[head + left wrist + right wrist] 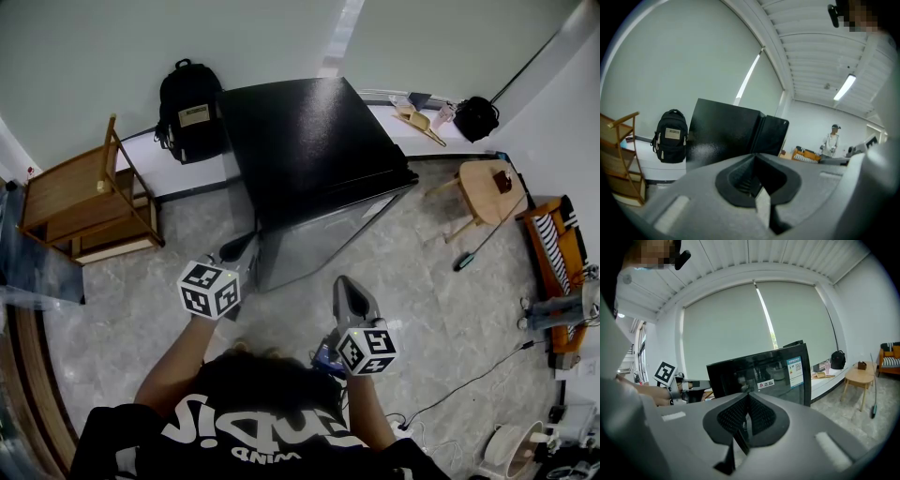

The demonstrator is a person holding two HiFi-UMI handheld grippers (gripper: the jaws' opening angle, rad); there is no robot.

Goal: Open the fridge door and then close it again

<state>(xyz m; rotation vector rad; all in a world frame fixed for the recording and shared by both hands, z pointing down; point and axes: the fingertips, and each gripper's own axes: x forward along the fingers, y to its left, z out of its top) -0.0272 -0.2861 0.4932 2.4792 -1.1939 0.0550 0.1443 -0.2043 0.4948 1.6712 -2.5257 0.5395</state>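
The black fridge (309,150) stands in the middle of the room, its glossy door (328,234) facing me and lying against the body. My left gripper (236,251) is shut and empty, its tip just off the fridge's front left corner. In the left gripper view the left gripper (761,194) looks along the fridge's side (722,133). My right gripper (344,284) hangs a little in front of the door, apart from it. In the right gripper view the right gripper (743,427) has its pads together with nothing between them, and the door (764,373) shows its stickers.
A black backpack (190,111) leans on the wall left of the fridge. A wooden rack (84,202) stands further left. A round wooden table (487,187) and an orange sofa (553,248) are on the right. Cables (469,380) cross the floor. A person (832,140) stands far off.
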